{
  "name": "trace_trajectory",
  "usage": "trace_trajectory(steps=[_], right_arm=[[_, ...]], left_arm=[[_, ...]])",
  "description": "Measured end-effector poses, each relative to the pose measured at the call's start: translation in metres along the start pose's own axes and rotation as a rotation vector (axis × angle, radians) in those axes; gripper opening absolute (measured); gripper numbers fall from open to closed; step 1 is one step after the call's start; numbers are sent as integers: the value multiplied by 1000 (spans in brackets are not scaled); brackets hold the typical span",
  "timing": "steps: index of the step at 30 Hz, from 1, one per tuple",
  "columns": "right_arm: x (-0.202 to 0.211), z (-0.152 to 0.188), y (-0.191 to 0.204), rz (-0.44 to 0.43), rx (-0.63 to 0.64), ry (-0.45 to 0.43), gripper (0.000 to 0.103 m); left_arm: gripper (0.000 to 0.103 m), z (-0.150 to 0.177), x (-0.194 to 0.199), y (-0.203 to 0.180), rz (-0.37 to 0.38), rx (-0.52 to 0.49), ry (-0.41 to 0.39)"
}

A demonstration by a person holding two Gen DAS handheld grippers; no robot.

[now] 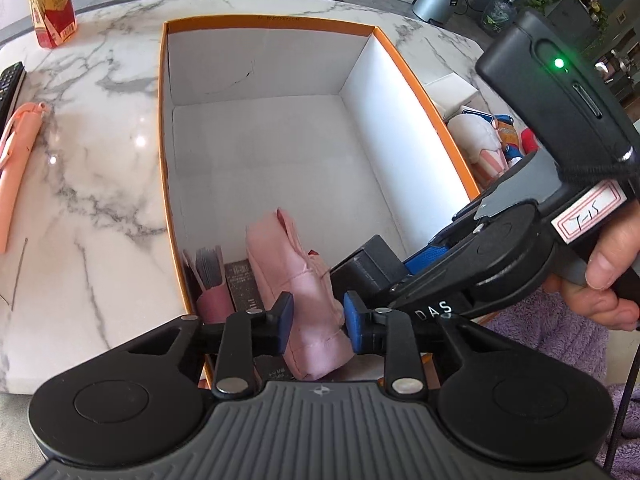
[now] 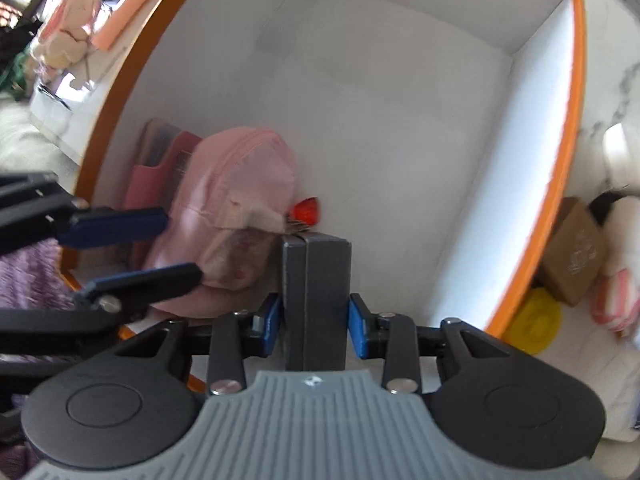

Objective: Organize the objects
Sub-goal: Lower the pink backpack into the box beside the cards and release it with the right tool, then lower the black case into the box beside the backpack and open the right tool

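An orange-rimmed white box point(image 1: 164, 128) stands on the marble table. In its near left corner lie a pink fabric pouch point(image 1: 296, 280), a pink sleeve of grey cards point(image 1: 210, 280) and a dark packet point(image 1: 244, 284). My left gripper point(image 1: 318, 322) straddles the pouch's near end with its blue pads at both sides; whether they squeeze it is unclear. My right gripper point(image 2: 316, 324) is shut on a dark grey box point(image 2: 318, 288), held inside the orange box point(image 2: 576, 120) next to the pouch point(image 2: 236, 200). The grey box also shows in the left wrist view point(image 1: 368, 264).
On the table left of the box lie a pink pen case point(image 1: 16, 160), a remote point(image 1: 10, 84) and a red-yellow carton point(image 1: 52, 4). Right of the box sit plush toys point(image 1: 488, 140), a brown carton point(image 2: 576, 252) and a yellow disc point(image 2: 536, 320).
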State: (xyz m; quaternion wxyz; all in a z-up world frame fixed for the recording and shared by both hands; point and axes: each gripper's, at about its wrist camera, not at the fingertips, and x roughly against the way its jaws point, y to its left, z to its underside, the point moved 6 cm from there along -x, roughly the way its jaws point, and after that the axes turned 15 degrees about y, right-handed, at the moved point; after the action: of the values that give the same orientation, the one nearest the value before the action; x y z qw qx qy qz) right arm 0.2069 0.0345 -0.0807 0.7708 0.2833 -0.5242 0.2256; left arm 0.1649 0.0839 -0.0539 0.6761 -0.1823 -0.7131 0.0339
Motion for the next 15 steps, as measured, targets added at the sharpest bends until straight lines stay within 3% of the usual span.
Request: trace_trajectory(steps=[5, 10, 15], right_arm=[[2, 3, -9, -119, -61, -56, 36], [1, 10, -22, -268, -151, -43, 42], [5, 16, -27, -277, -174, -75, 42]], left_arm=[[30, 4, 1, 4, 16, -1, -2], [29, 8, 3, 3, 13, -24, 6], [29, 10, 0, -6, -10, -74, 27]])
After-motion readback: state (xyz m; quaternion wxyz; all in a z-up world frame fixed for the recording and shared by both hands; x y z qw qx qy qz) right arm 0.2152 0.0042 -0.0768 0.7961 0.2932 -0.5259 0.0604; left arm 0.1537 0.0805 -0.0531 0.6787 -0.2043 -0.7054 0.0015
